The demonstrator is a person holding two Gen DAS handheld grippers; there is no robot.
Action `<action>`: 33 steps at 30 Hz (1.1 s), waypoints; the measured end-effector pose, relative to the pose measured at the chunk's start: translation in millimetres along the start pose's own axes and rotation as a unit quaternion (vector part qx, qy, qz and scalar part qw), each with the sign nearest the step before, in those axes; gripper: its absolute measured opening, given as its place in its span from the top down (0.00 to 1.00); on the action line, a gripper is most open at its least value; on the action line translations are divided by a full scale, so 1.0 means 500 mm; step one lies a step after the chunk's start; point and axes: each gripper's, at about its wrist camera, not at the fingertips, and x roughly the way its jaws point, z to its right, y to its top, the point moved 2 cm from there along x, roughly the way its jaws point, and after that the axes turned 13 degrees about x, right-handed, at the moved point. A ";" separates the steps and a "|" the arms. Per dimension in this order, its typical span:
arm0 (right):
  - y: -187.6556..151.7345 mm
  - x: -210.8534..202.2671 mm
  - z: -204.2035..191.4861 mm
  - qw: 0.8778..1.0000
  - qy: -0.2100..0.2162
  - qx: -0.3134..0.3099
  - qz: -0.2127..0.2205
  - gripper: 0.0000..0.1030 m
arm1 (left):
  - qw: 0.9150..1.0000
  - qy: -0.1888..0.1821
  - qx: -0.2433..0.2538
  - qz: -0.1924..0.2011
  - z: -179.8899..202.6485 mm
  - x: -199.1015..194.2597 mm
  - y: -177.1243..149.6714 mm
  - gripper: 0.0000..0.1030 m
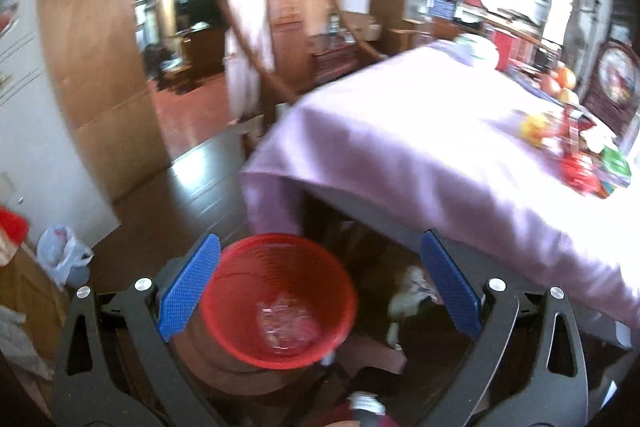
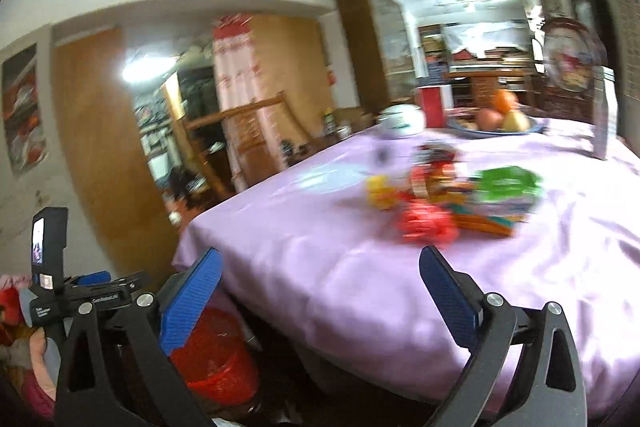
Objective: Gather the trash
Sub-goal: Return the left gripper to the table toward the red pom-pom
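both pairs of blue-padded fingers are spread wide with nothing between them: the left gripper [image 1: 320, 291] above the basket, the right gripper [image 2: 320, 303] over the table edge. the lilac-clothed table [image 2: 320, 247] carries a blurred heap of colourful wrappers [image 2: 452, 203]. the red basket [image 1: 278, 297], on the floor beside the table, holds crumpled clear plastic [image 1: 288, 323].

The round plastic bin [image 1: 276, 297] is red with thin ribbed lines, the smooth tablecloth [image 2: 360, 267] is light purple, the crumpled wrappers [image 2: 452, 203] are red, yellow and green, and the gripper pads [image 1: 188, 291] are blue with tiny dots
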 end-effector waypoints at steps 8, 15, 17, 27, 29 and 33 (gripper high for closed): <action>0.010 -0.043 0.201 0.992 -0.097 0.066 0.034 0.06 | 0.994 -0.088 0.072 -0.005 0.207 0.032 0.076 0.06; -0.004 -0.008 0.310 0.982 -0.164 0.084 0.035 0.05 | 0.983 -0.125 0.136 0.000 0.399 0.090 0.164 0.06; -0.007 -0.001 0.327 0.981 -0.170 0.084 0.038 0.05 | 0.980 -0.132 0.152 0.002 0.452 0.109 0.191 0.06; -0.019 0.011 0.356 0.978 -0.186 0.086 0.037 0.05 | 0.970 -0.146 0.194 -0.033 0.626 0.215 0.261 0.06; -0.020 0.009 0.354 0.978 -0.187 0.081 0.037 0.05 | 0.970 -0.132 0.200 -0.041 0.639 0.235 0.266 0.06; -0.023 0.011 0.351 0.979 -0.186 0.072 0.034 0.05 | 0.971 -0.118 0.199 -0.067 0.615 0.267 0.267 0.06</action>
